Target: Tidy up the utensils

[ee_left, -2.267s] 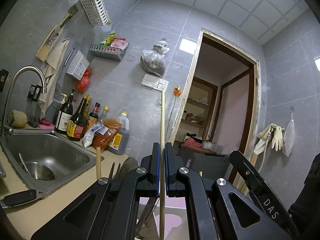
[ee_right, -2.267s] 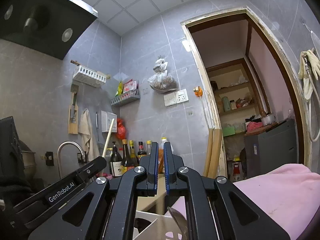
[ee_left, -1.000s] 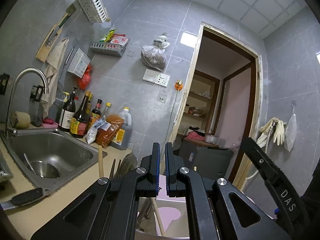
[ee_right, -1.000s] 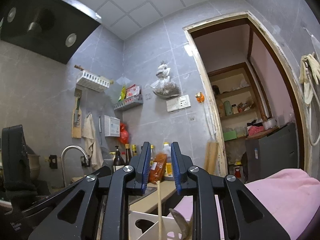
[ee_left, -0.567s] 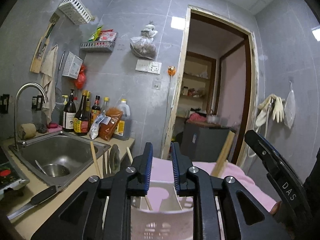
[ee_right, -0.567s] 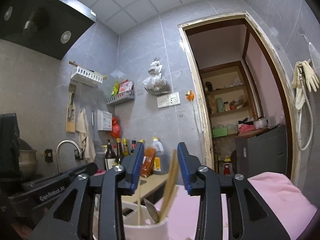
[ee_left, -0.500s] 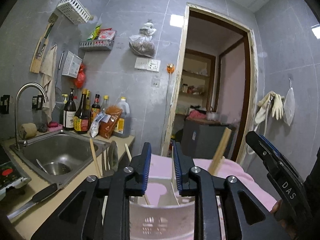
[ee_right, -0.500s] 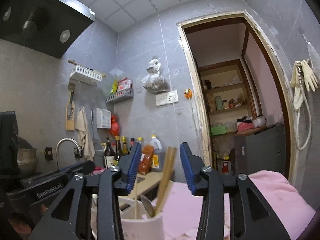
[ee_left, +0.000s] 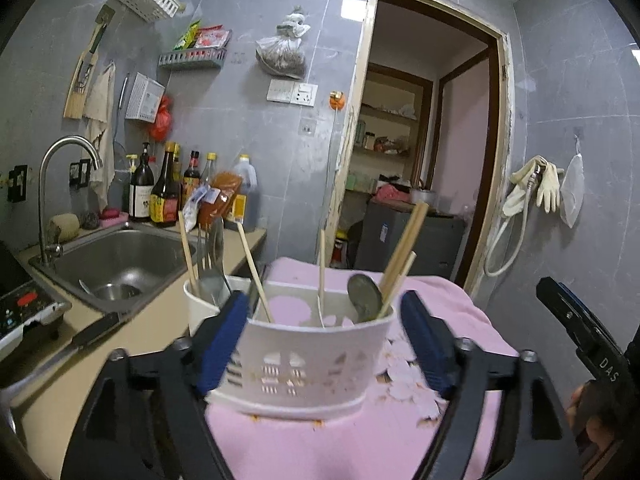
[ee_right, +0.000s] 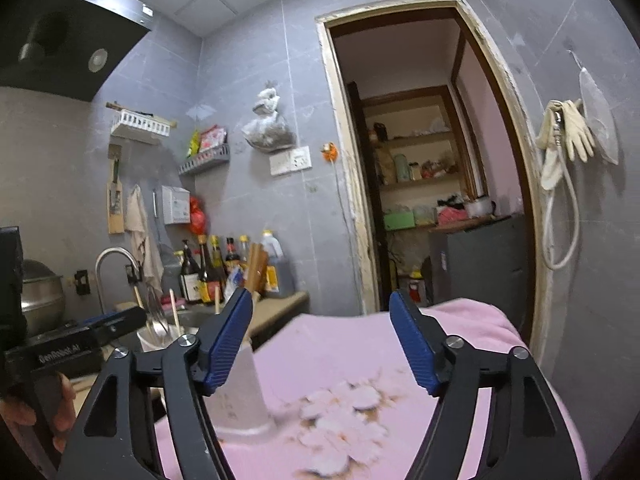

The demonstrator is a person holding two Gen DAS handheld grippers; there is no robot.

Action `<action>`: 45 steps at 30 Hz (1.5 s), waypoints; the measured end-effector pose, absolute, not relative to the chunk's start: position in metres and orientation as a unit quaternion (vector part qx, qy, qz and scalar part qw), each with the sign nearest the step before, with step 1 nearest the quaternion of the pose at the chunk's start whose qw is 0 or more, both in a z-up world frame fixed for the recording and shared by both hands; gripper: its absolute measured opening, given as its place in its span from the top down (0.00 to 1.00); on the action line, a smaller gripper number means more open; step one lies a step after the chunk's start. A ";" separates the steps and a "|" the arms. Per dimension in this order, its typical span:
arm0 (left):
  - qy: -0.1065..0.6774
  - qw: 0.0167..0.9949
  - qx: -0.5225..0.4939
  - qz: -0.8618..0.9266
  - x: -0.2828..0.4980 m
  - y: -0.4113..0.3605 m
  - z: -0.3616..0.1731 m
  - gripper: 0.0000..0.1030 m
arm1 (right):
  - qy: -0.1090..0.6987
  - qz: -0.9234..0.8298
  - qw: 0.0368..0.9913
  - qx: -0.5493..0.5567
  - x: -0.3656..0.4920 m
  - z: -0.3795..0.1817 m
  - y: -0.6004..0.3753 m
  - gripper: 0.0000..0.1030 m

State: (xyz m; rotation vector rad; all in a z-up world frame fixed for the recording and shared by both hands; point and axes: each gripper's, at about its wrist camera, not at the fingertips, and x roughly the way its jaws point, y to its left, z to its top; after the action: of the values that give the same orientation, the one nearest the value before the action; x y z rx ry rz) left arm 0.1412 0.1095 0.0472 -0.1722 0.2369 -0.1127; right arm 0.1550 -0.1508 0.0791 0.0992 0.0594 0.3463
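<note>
Nearest to us, our left gripper [ee_left: 322, 332] has its blue fingers [ee_left: 220, 336] spread and still opening; the white utensil holder [ee_left: 308, 360] sits between them, but the pads do not press on its wall. Our right gripper [ee_right: 320, 344] is likewise opening, its fingers [ee_right: 228, 340] wide apart with only the pink cloth [ee_right: 352, 344] beyond them and nothing pinched.

The holder stands on that pink cloth, and it carries the task's things: wooden chopsticks [ee_left: 402, 256] leaning right, a metal spoon [ee_left: 364, 298] against the same side, and single sticks near the middle and left. Just behind it, toward the sink, a second white cup [ee_left: 200, 300] holds a fork [ee_left: 206, 252] and more sticks. We judge the sorting well along, with both hands free for the next piece.

What could go wrong from here: the holder rests on soft cloth, not on firm worktop, so a knock from either opening finger could tip it and spill the tall, top-heavy chopsticks. The leaning sticks also reach above the rim, where a passing gripper may catch them. Crumbly pale flakes [ee_left: 404, 376] lie on the cloth beside the holder.

Further off, a knife [ee_left: 86, 336] lies on the worktop [ee_left: 160, 328] near the sink [ee_left: 116, 260]; a careless sweep could push it in. Bottles [ee_left: 164, 188] line the far wall.
</note>
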 end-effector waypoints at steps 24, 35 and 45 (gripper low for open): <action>0.141 0.987 -0.046 -0.058 0.072 0.072 0.011 0.05 | 0.063 0.114 0.992 0.005 0.074 0.056 -0.192 0.00; 0.145 0.987 -0.047 -0.056 0.067 0.072 0.004 0.05 | 0.080 0.095 0.992 0.020 0.076 0.045 -0.206 0.00; 0.147 0.986 -0.050 -0.058 0.068 0.072 0.003 0.05 | 0.081 0.093 0.992 0.019 0.075 0.044 -0.208 0.00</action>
State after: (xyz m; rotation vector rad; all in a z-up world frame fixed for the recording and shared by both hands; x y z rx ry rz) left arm 0.0677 0.0722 0.0029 -0.1009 0.2958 -0.1170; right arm 0.0754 -0.2082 0.0439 0.0388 0.1632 0.1871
